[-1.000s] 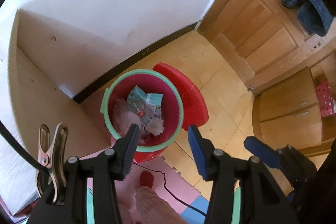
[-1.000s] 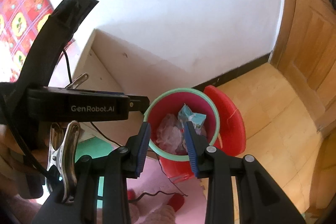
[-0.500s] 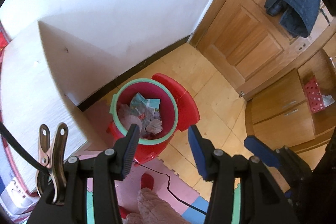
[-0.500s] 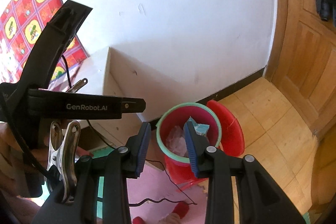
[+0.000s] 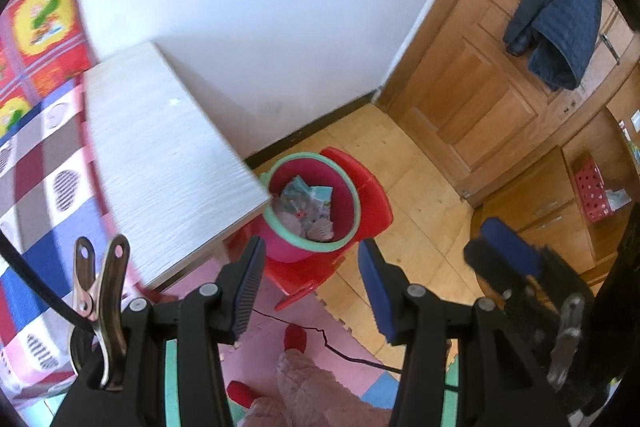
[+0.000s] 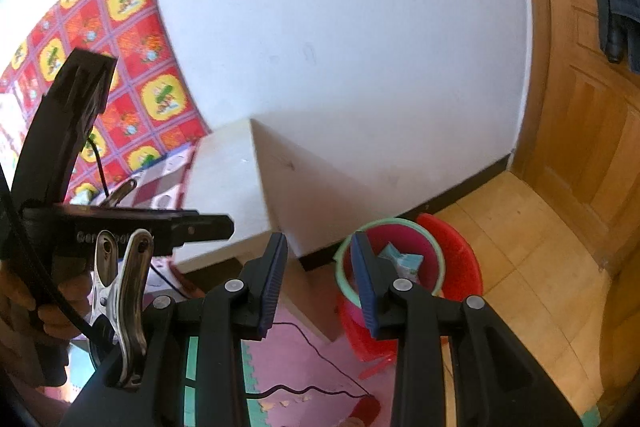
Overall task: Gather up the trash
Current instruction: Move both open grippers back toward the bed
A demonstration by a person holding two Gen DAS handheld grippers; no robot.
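Trash (image 5: 308, 209): crumpled wrappers and a pale blue carton lying inside the bin (image 5: 348, 195), which is pink with a mint-green rim and stands on the floor at the foot of the white wall, just beside the corner of the white table (image 5: 160, 155).

Left gripper (image 5: 310, 281): nearest in the left wrist view, fingers spread wide, nothing between them, held above the bin and well apart from it. A metal clip (image 5: 100, 303) sits on its left side.

Right gripper (image 6: 318, 277): fingers parted with a clear gap, holding nothing; the bin (image 6: 432, 247) shows just past its right finger.

Foam floor mat (image 5: 280, 327): pink tiles, below both grippers, crossed by a thin black cable (image 5: 344, 351).

Red lid (image 5: 372, 195): behind the bin, touching it.

Checked cloth (image 5: 36, 155): left of the table.

Wooden door (image 5: 492, 83): far right, a dark jacket (image 5: 556, 23) hanging on it. Wooden cabinet (image 5: 548, 215) beside it, bearing a red perforated basket (image 5: 592, 193).
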